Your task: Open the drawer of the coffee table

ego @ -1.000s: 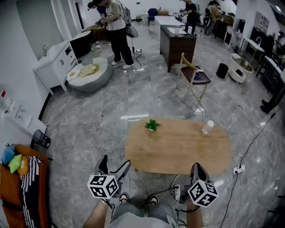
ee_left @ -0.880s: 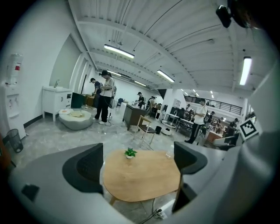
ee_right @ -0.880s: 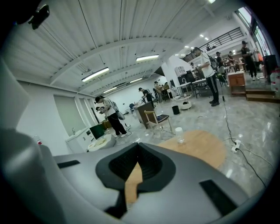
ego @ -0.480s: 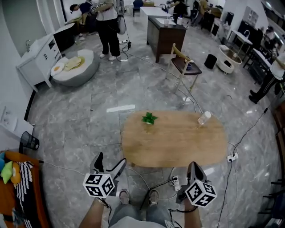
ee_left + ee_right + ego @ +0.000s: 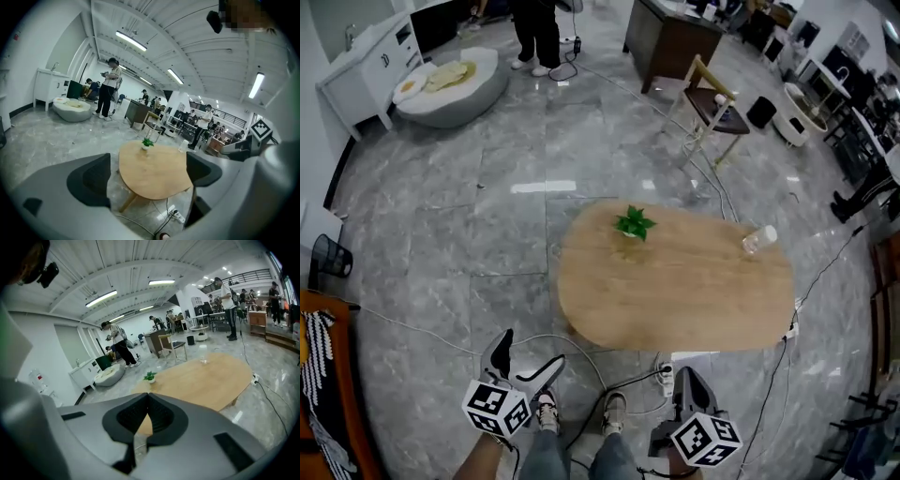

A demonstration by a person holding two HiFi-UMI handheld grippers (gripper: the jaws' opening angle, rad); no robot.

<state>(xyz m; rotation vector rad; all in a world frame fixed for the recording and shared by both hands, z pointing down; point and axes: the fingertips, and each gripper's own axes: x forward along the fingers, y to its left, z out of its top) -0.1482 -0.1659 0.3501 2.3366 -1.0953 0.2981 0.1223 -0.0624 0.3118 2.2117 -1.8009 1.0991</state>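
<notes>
The oval wooden coffee table (image 5: pixel 675 291) stands on the marble floor ahead of me, with a small green plant (image 5: pixel 634 223) and a lying clear bottle (image 5: pixel 759 239) on its top. No drawer shows in any view. My left gripper (image 5: pixel 525 359) hovers over the floor short of the table's near left edge, open and empty. The left gripper view frames the table (image 5: pixel 154 171) between its pads (image 5: pixel 89 180). My right gripper (image 5: pixel 690 382) hangs near the table's front edge, shut on nothing. In the right gripper view its closed tips (image 5: pixel 147 406) point toward the table (image 5: pixel 211 378).
A white power strip (image 5: pixel 666 378) and several cables lie on the floor under the table's front edge, beside the person's shoes (image 5: pixel 613 409). A wooden chair (image 5: pixel 708 103) stands beyond the table. A round white cushion (image 5: pixel 450 80) and a standing person (image 5: pixel 534 28) are far left.
The head view has tipped further down and the table has slid right and grown larger. Both grippers sit lower in the frame. Their jaws have not changed.
</notes>
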